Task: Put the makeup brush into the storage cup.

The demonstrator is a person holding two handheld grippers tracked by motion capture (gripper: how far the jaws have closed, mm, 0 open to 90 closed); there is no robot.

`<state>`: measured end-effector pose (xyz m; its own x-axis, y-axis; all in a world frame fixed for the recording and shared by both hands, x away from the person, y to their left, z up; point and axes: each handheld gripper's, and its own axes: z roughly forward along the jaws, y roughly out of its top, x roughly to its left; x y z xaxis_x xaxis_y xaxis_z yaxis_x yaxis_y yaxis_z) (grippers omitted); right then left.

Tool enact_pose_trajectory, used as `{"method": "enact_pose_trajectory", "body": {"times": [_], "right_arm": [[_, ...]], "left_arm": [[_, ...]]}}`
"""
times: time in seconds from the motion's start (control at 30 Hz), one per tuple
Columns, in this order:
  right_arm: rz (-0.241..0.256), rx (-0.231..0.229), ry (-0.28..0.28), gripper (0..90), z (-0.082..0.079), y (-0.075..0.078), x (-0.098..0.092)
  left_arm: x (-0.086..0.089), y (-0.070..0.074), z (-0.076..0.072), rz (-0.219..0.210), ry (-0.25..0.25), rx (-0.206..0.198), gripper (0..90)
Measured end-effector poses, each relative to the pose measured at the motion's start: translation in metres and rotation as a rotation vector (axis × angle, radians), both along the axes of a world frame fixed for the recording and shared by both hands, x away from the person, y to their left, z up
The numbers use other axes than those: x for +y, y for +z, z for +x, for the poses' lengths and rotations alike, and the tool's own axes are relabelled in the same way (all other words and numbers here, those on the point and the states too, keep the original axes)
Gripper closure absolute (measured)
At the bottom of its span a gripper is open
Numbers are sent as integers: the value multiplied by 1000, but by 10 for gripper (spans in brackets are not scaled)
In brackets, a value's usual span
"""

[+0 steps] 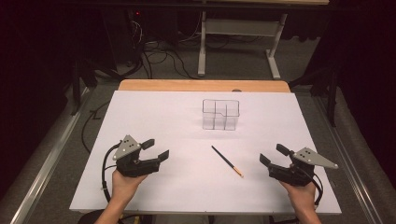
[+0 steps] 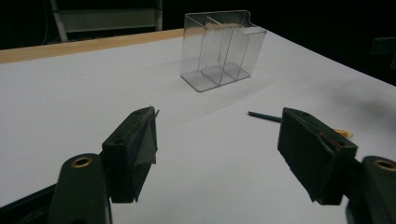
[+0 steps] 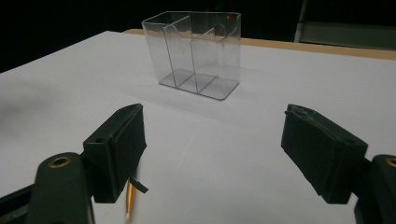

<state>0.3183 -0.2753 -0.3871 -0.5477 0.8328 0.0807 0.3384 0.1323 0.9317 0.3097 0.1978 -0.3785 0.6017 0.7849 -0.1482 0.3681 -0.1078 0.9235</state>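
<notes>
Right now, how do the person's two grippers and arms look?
Both the left gripper and the right gripper are black, with blocky padded jaws, brass-coloured pivot rivets, a grey three-cornered plate on top and a trailing black cable. The forearms are bare, without sleeves.

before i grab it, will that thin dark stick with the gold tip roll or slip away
The stick looks thin and round, lying flat on the smooth white table, so it would probably roll if nudged. It seems stiff and light. Its low profile may make it slip from the jaws.
</notes>
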Motion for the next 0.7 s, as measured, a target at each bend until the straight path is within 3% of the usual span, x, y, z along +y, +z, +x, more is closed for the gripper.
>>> {"method": "enact_pose_trajectory", "body": {"times": [0.7], "right_arm": [[-22,5,65,264,11,8,20]], "left_arm": [[-1,-1,1,3,2,9,289]]}}
